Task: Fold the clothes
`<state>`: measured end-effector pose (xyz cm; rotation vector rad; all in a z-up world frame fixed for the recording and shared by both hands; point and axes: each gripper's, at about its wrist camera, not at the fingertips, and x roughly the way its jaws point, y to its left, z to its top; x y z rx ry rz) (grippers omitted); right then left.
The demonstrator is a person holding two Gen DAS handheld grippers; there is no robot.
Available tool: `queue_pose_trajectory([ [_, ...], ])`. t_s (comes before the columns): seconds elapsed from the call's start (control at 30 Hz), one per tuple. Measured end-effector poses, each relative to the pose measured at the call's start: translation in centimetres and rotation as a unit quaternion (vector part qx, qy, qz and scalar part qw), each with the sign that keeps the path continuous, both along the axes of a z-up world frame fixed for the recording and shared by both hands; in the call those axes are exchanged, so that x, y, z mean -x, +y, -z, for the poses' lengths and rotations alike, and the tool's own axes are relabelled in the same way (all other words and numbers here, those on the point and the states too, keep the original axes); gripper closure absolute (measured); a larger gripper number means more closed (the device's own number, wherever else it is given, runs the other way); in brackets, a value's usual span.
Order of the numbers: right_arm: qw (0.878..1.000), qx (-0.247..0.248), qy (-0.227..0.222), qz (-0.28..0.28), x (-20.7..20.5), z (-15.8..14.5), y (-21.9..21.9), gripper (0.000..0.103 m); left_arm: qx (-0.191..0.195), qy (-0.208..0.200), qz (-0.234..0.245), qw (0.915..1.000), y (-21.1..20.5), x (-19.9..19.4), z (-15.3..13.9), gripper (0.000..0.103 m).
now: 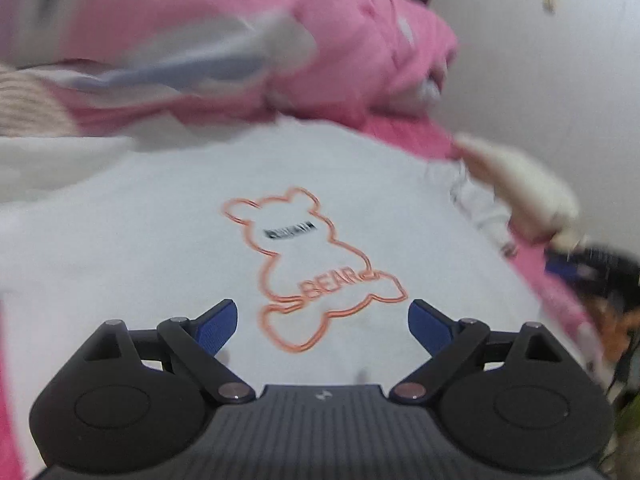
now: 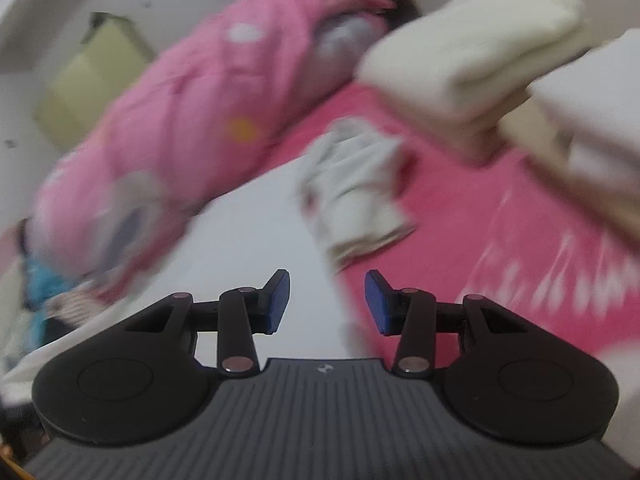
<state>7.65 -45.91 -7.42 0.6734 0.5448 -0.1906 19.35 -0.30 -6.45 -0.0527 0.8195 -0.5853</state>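
Note:
A white T-shirt [image 1: 160, 248] with an orange bear outline and the word BEAR lies spread flat on the pink bed. My left gripper [image 1: 322, 322] is open and empty, just above the shirt, over the bear print's lower part. In the right wrist view my right gripper [image 2: 326, 300] is open and empty above the edge of the same white shirt [image 2: 248, 240], where it meets the pink sheet [image 2: 460, 208]. A small crumpled white garment [image 2: 352, 188] lies just beyond the shirt's edge.
A rolled pink quilt [image 1: 200, 40] lies along the far side of the shirt; it also shows in the right wrist view [image 2: 180, 120]. Folded cream and white clothes [image 2: 472, 64] are stacked at the right. A cream bundle [image 1: 520, 188] sits at the bed's right edge. Both views are motion-blurred.

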Motion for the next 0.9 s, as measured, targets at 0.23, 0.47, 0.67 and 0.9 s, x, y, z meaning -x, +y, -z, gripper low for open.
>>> queue_pose_trajectory([
  [0.23, 0.998, 0.04, 0.05, -0.024, -8.4, 2.9, -2.2, 0.043, 0.006, -0.01, 0.001, 0.9999, -0.8, -0.8, 4.3, 0.008],
  [0.47, 0.991, 0.127, 0.042, -0.013, -9.6, -0.6, -1.8, 0.094, 0.034, -0.016, -0.012, 0.9992, 1.8, 0.1, 4.2, 0.005],
  [0.67, 0.958, 0.271, -0.059, -0.071, -12.5, -12.7, 4.0, 0.094, 0.091, -0.02, -0.037, 0.995, 5.2, 0.5, 4.9, 0.005],
  [0.9, 0.827, 0.401, -0.147, -0.367, -11.4, -19.6, 20.1, 0.094, 0.204, 0.009, -0.062, 0.977, 9.1, -0.4, 5.8, 0.005],
])
